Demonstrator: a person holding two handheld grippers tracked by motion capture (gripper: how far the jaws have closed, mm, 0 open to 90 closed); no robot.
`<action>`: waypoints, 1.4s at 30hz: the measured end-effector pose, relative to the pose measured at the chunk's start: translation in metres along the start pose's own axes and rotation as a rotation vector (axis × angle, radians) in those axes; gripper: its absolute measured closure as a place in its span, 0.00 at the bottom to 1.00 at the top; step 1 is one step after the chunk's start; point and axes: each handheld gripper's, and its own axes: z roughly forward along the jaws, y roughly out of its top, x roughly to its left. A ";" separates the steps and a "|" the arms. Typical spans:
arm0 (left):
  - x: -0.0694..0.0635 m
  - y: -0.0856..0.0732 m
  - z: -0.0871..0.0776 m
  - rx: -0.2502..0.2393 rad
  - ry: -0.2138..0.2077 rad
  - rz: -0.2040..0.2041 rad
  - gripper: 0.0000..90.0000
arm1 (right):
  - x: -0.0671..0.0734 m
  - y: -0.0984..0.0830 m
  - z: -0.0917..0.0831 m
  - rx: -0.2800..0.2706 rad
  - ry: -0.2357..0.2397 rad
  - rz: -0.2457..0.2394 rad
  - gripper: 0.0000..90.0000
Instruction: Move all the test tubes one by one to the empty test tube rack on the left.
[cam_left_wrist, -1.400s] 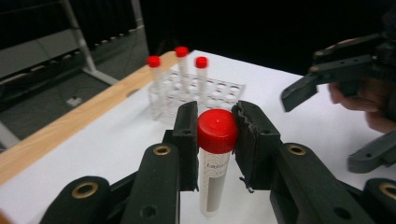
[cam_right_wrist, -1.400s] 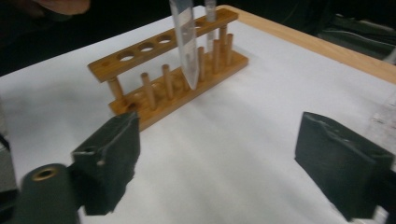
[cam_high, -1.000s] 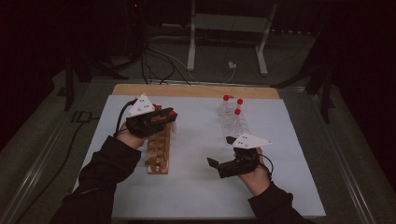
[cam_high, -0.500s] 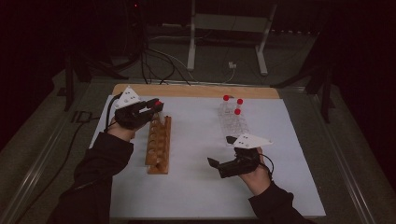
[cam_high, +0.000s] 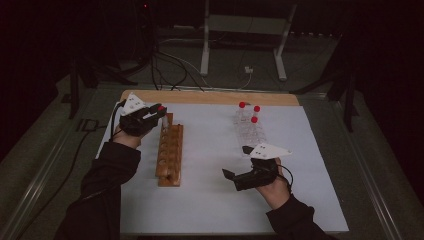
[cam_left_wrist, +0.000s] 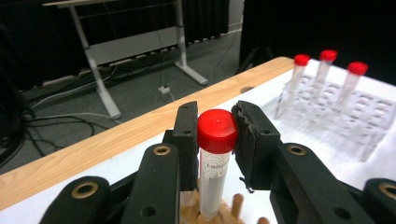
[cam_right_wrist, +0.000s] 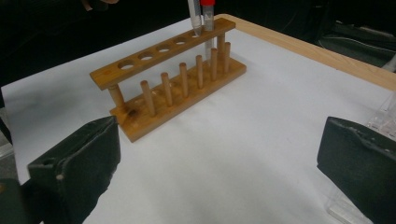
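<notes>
My left claw (cam_left_wrist: 215, 140) is clamped on a red-capped tube (cam_left_wrist: 215, 161), its pads pressed to either side of the cap, at the upper left of the high view. The tube hangs upright over the far end of the wooden rack (cam_high: 170, 152), its tip down among the pegs there; whether it has seated in a hole I cannot tell. In my right gripper view, at the top of the frame, there seem to be two tubes at that end of the rack, one with a red cap (cam_right_wrist: 207, 2).

My right claw (cam_right_wrist: 217, 163) stands wide apart with nothing between the pads, low over the white counter (cam_high: 215, 200) at the lower right of the high view.

To do this well, I judge I should keep the tube plumb, line its tip up with the hole, lower it straight until the rack bears it, and only then part the pads, drawing away upward so I don't knock its neighbour.

The clear rack (cam_left_wrist: 345, 109) at the right of my left gripper view holds three more red-capped tubes.

There is faint grey print on the tube below the cap, too blurred to read.
</notes>
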 end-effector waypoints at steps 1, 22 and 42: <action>0.001 -0.002 0.001 0.002 0.007 0.001 0.80 | 0.000 0.000 0.000 0.000 0.002 0.001 0.00; 0.004 -0.039 0.019 0.079 -0.007 -0.062 0.80 | -0.001 -0.001 -0.001 -0.003 0.002 0.005 0.00; -0.002 -0.039 0.007 0.131 -0.048 -0.060 0.42 | -0.003 0.002 -0.007 -0.041 0.010 0.004 0.00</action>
